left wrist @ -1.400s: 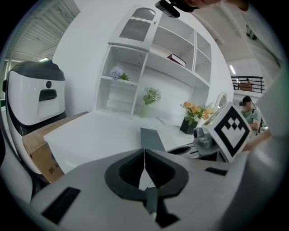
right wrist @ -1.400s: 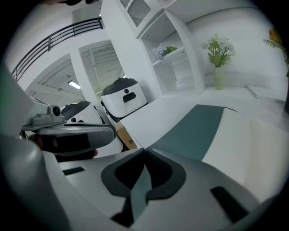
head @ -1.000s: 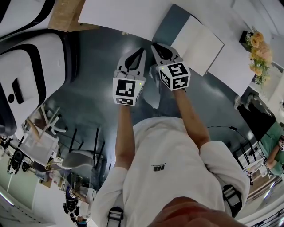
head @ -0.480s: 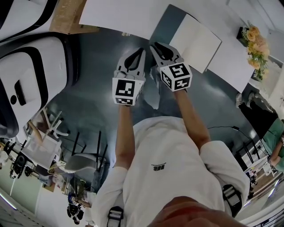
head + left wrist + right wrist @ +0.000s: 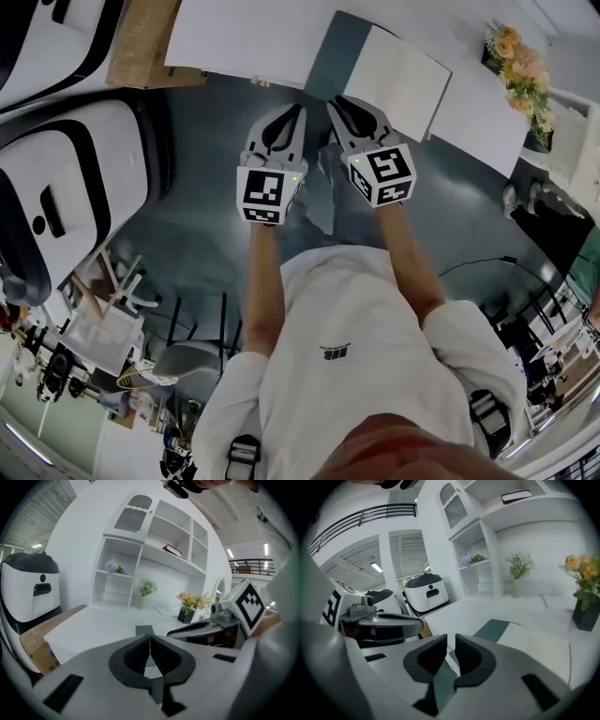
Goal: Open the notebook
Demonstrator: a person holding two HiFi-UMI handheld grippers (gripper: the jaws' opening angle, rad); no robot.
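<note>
The notebook (image 5: 398, 80) lies open on the white table (image 5: 244, 37), its dark teal cover (image 5: 328, 56) folded out to the left of a blank white page. Both grippers hang in the air just off the table's near edge, apart from the notebook. My left gripper (image 5: 298, 111) is shut, pads together on nothing. My right gripper (image 5: 336, 101) has a narrow gap between its jaws, which are closing with nothing between them. The right gripper view shows the teal cover (image 5: 492, 631) and the page (image 5: 543, 646) beyond the right gripper (image 5: 451, 641). The left gripper (image 5: 150, 637) points at the cover (image 5: 144, 630).
A cardboard box (image 5: 141, 37) and a large white-and-black machine (image 5: 66, 169) stand left of the table. A pot of flowers (image 5: 520, 66) sits at the table's far right. White shelves (image 5: 154, 550) rise behind the table. Chairs (image 5: 112, 281) stand on the dark floor at lower left.
Both grippers have risen a little, the right one more. In the head view the table and notebook have slid closer to the jaw tips.
</note>
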